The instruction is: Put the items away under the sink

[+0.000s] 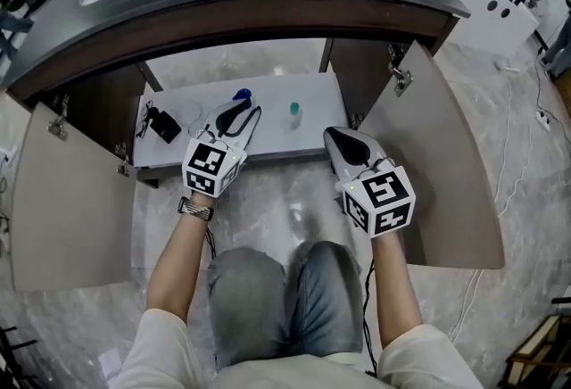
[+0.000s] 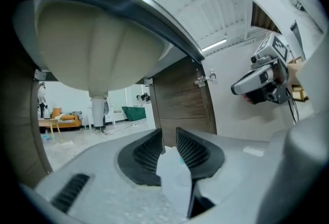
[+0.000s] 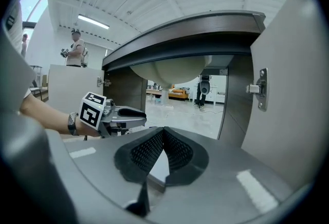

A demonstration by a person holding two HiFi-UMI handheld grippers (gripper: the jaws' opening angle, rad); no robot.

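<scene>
Person kneels at the open sink cabinet, a gripper in each hand, both held in front of the shelf [image 1: 183,100].

Left gripper [image 1: 241,113]: jaws a narrow slit apart, tips not meeting [image 2: 169,135]. Pads press on nothing. A pale surface and a teal speck show through the slit.

Right gripper [image 1: 335,137]: jaw tips together, closed on nothing [image 3: 163,130]. Only a pale wedge shows below the tips.

Items, all on the shelf under the basin [image 2: 92,48]:
- Blue item [image 1: 242,95]: just past the left gripper's tips in the head view. Contact cannot be told from that view.
- Bottle [image 1: 293,113] with green cap: upright, set between the two grippers and further back, clear of both.
- Black item [image 1: 162,124] with a cord: left end of the shelf, beside the left gripper, apart from it.

Both doors [image 1: 451,155] stand swung wide, with the grippers between them.

Writing: each marker cube [image 1: 212,166] carries black-and-white square code patterns. The left one also shows in the right gripper view [image 3: 93,109]. The bottle's label is too small to read.
</scene>
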